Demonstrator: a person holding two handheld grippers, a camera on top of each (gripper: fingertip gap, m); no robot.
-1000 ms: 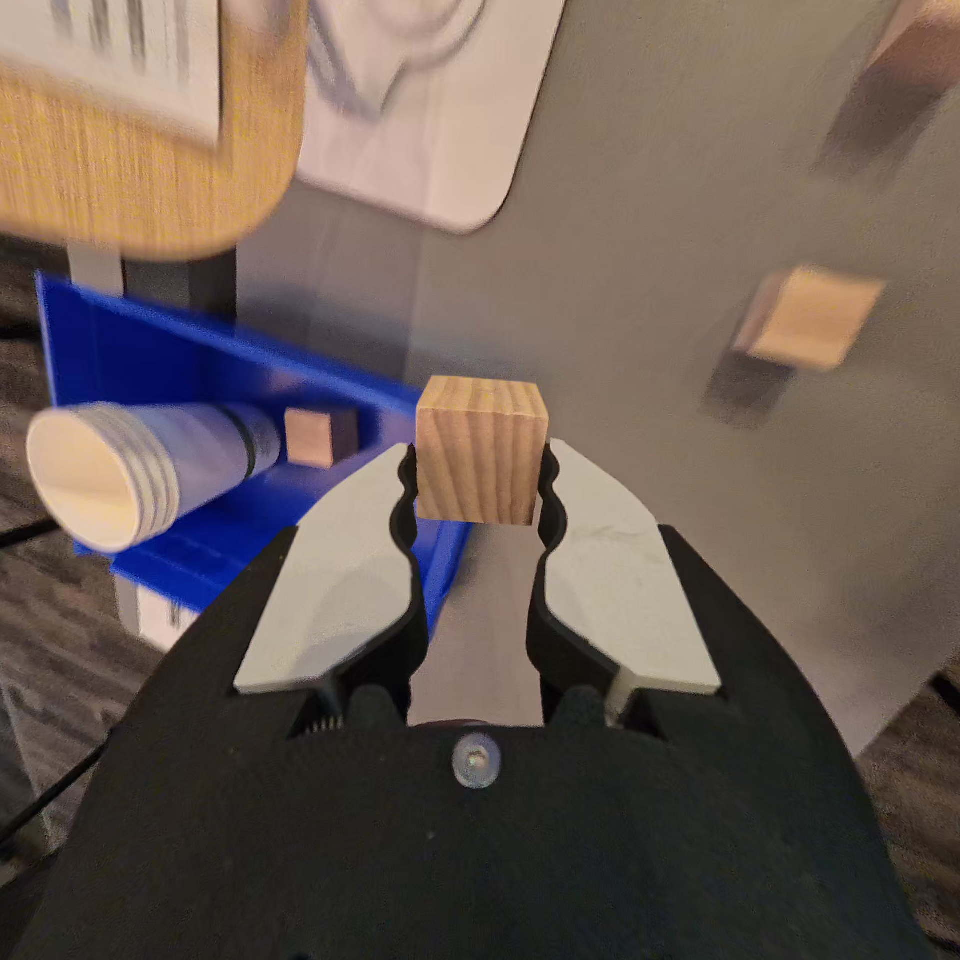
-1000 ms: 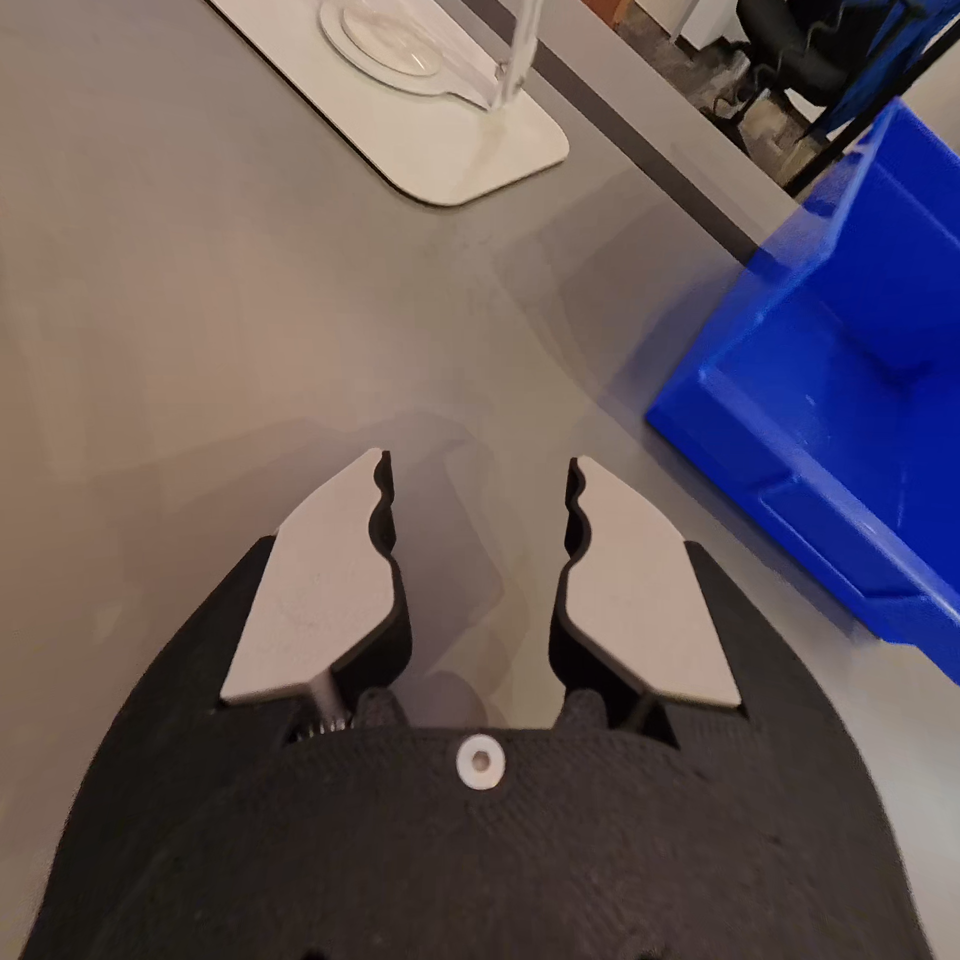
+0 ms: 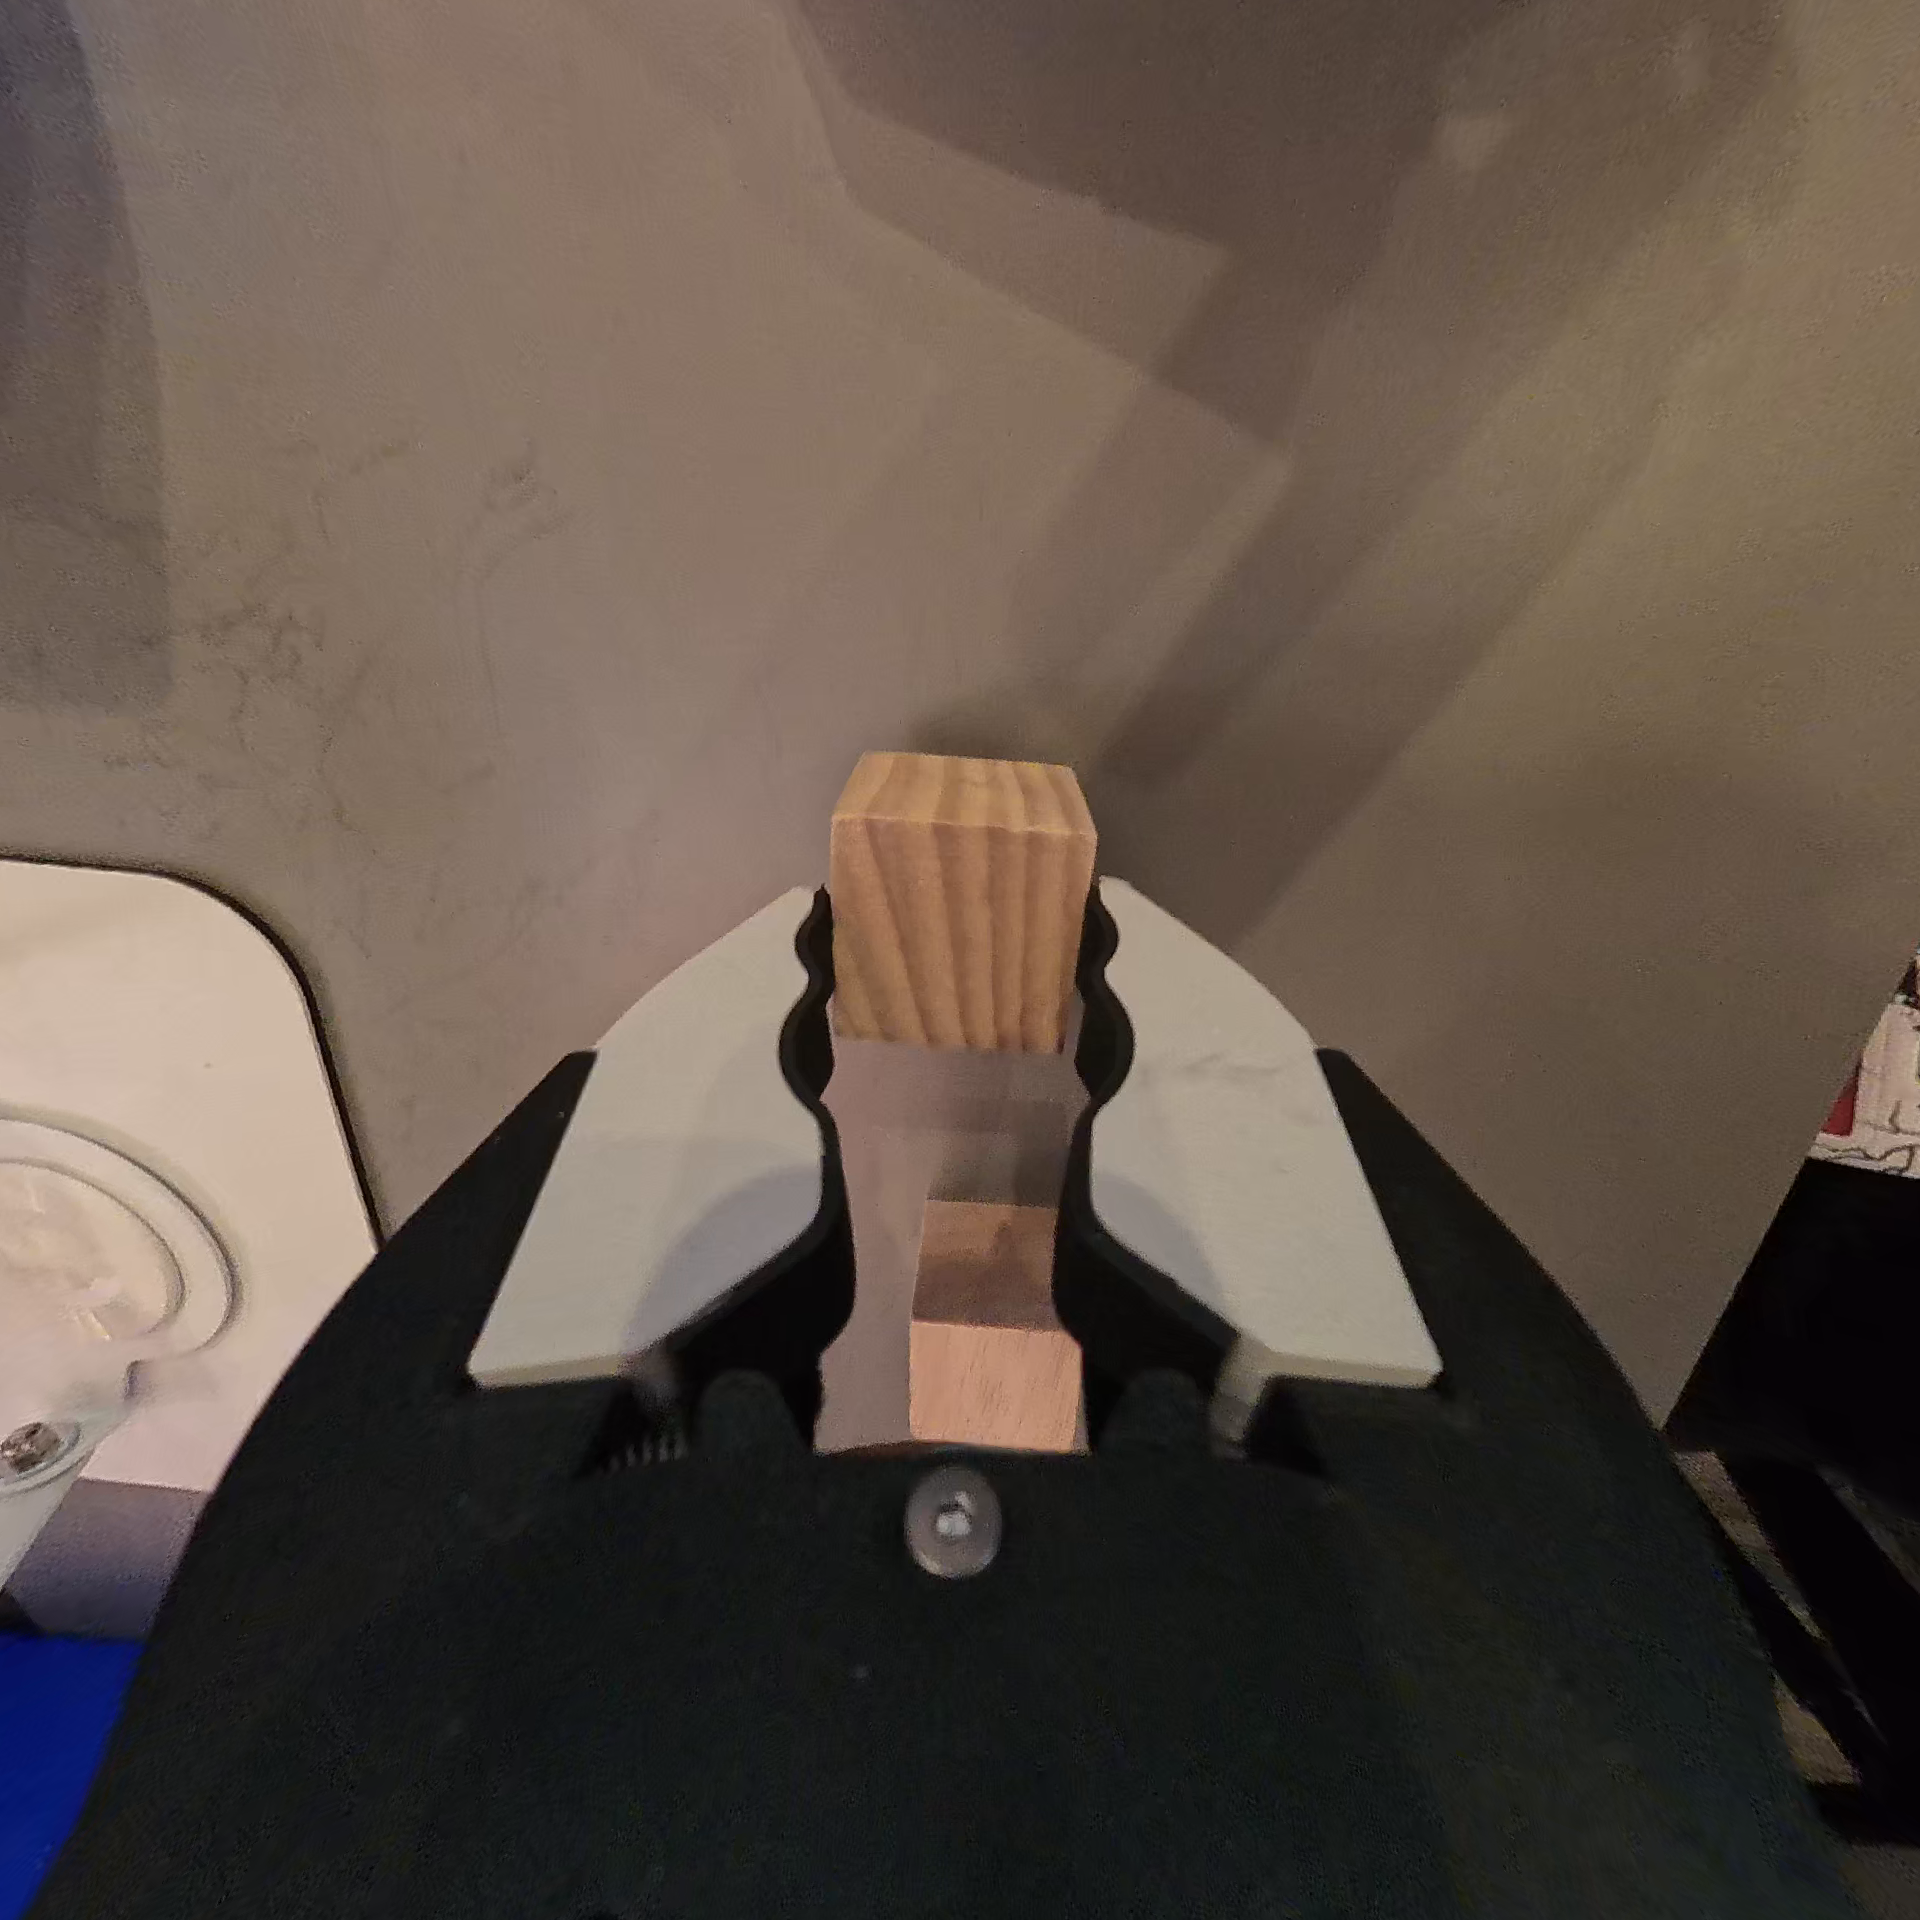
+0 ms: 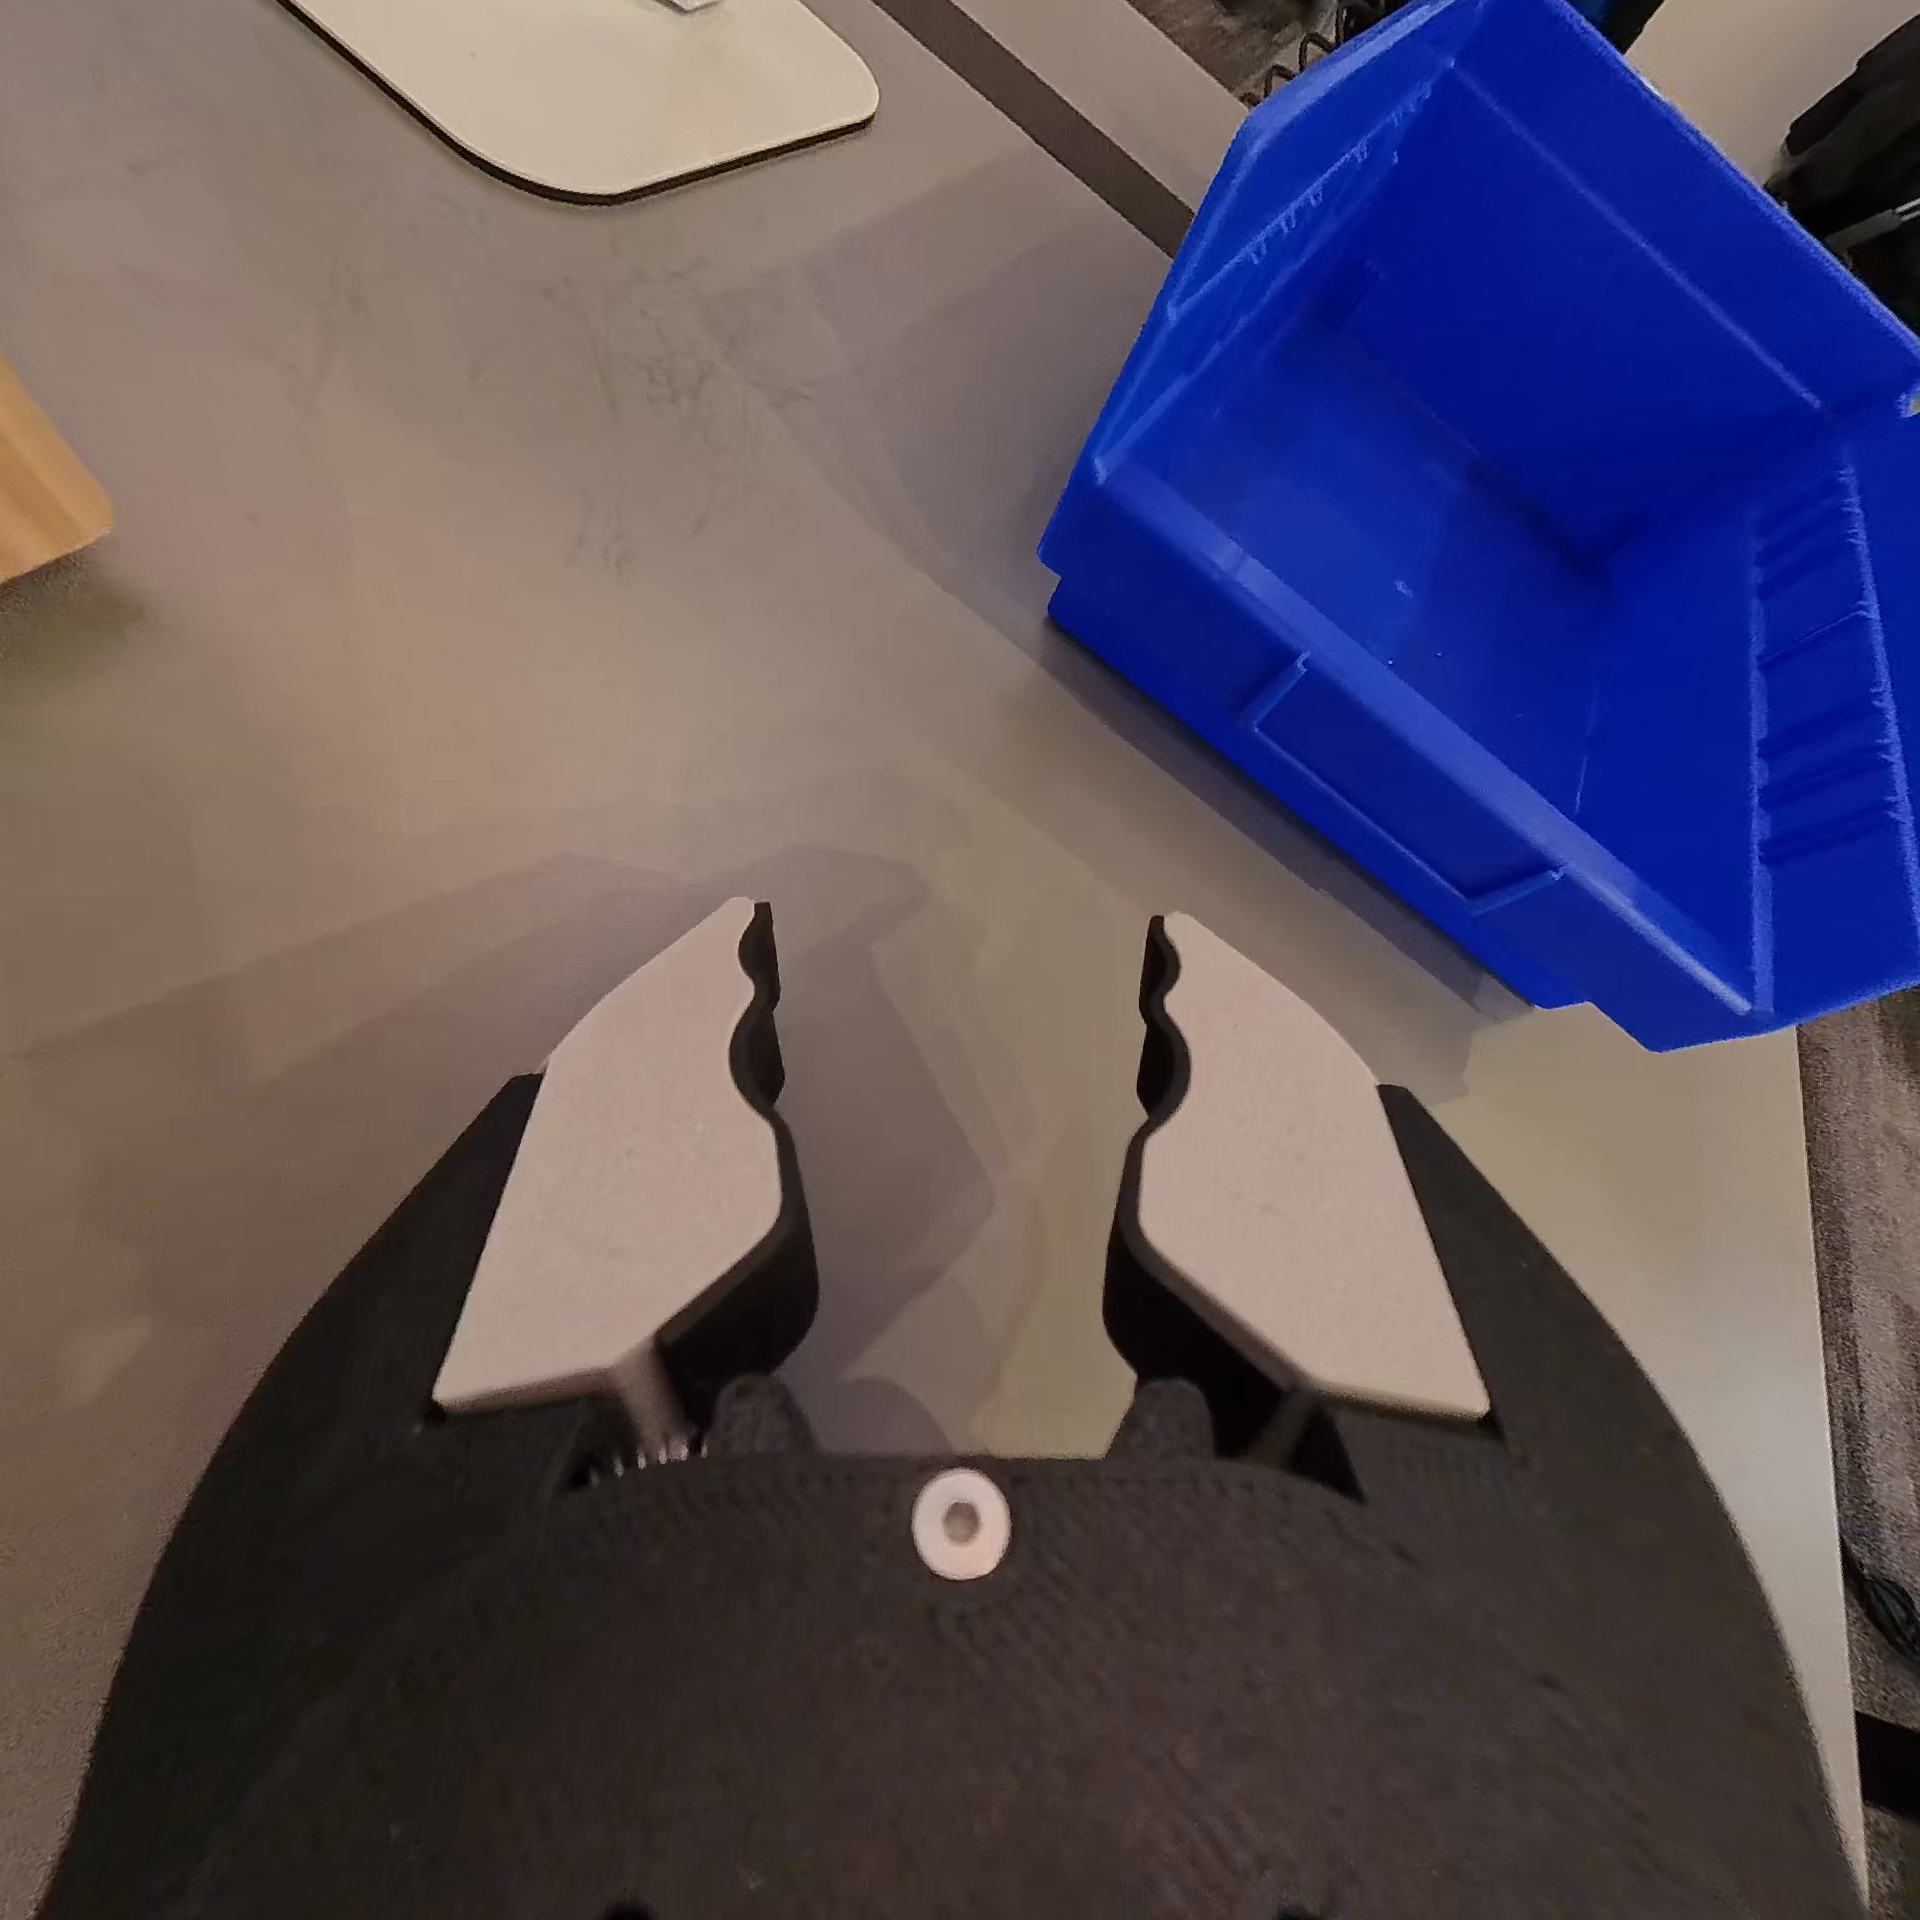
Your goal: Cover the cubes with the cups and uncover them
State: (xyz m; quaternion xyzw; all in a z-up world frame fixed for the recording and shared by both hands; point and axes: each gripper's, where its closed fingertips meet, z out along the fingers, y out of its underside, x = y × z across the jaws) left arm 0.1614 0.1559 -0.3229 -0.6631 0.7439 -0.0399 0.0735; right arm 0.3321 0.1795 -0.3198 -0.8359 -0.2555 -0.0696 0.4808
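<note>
My left gripper is shut on a light wooden cube and holds it by its sides above the grey table. A second wooden cube shows through the gap between the fingers, lower down on the table. My right gripper is open and empty over the grey table, to the left of a blue bin. The bin's visible inside holds nothing. No cup is in view.
A white rounded base plate lies at the left in the left wrist view and at the top in the right wrist view. A wooden board corner is at the left. The table edge runs on the right. A black object stands at the right.
My left gripper has swung with the cube away from the blue bin holding the cups and now faces bare table. The right view has shifted, so more of the blue bin shows.
</note>
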